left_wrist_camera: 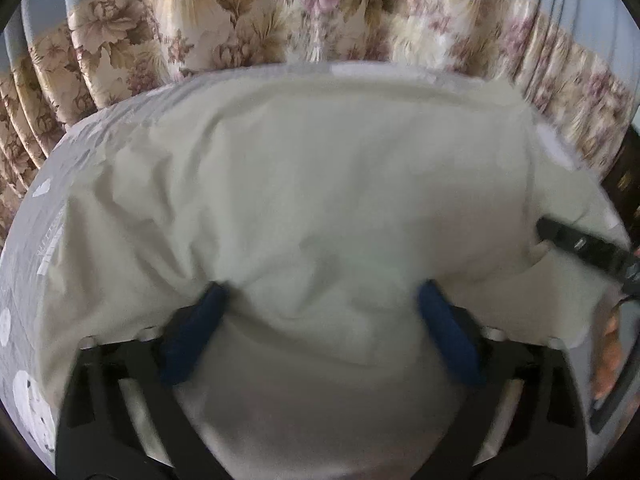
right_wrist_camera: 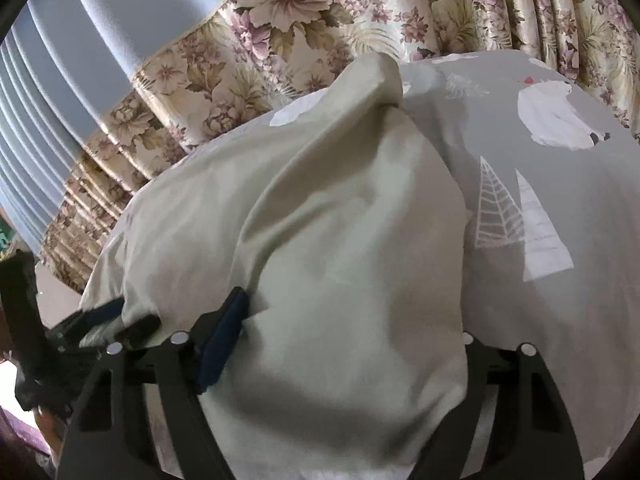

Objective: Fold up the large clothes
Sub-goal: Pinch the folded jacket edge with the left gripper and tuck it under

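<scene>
A large pale cream garment (left_wrist_camera: pixel 320 180) lies rumpled on a grey bedsheet (left_wrist_camera: pixel 24 280) printed with white shapes. My left gripper (left_wrist_camera: pixel 320 308) stands open at its near edge. Its blue pads (left_wrist_camera: pixel 192 340) flank a soft hump of the cloth that bulges between them. In the right wrist view the same garment (right_wrist_camera: pixel 320 200) fills the middle, with one corner (right_wrist_camera: pixel 380 76) standing up at the far end. My right gripper (right_wrist_camera: pixel 352 320) is open too, with cloth heaped between its jaws. One blue pad (right_wrist_camera: pixel 222 344) shows, and the other finger is hidden under the fabric.
A floral curtain (left_wrist_camera: pixel 240 20) hangs right behind the bed, with pale blue pleated drapes (right_wrist_camera: pixel 60 100) to its left. Bare sheet (right_wrist_camera: pixel 540 100) stretches to the right of the garment. A person's hand (left_wrist_camera: pixel 608 352) holds the right gripper at the right edge of the left wrist view.
</scene>
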A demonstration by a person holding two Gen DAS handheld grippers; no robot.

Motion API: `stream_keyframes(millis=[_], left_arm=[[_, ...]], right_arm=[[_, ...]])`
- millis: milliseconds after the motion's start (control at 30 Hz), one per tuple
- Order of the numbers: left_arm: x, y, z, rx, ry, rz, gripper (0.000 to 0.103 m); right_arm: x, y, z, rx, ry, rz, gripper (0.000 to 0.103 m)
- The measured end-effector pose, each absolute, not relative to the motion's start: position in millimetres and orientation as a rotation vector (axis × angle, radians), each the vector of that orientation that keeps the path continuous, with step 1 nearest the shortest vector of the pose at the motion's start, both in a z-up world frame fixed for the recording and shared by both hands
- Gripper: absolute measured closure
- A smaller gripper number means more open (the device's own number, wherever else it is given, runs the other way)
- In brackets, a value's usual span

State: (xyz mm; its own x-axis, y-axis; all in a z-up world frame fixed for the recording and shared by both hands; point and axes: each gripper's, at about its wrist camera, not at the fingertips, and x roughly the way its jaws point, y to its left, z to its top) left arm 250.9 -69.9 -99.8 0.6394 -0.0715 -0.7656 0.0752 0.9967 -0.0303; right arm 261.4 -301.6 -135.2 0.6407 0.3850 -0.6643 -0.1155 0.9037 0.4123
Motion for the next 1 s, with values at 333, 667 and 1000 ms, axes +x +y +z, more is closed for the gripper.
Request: stream_keyframes(millis=[333, 667, 1000], left_arm=[[238, -59, -74, -0.089, 0.789, -0.125, 0.095], [266, -71, -107, -0.044, 0.877, -0.088, 0.101], [271, -71, -105, -0.040, 0.923, -0.089, 0.101]], right_arm=[[228, -321, -123, 0.332, 0.796, 0.229, 0.026], [218, -331, -124, 0.385, 0.821, 0.230, 0.026], [224, -332, -139, 0.385, 0.855, 0.256, 0.021]])
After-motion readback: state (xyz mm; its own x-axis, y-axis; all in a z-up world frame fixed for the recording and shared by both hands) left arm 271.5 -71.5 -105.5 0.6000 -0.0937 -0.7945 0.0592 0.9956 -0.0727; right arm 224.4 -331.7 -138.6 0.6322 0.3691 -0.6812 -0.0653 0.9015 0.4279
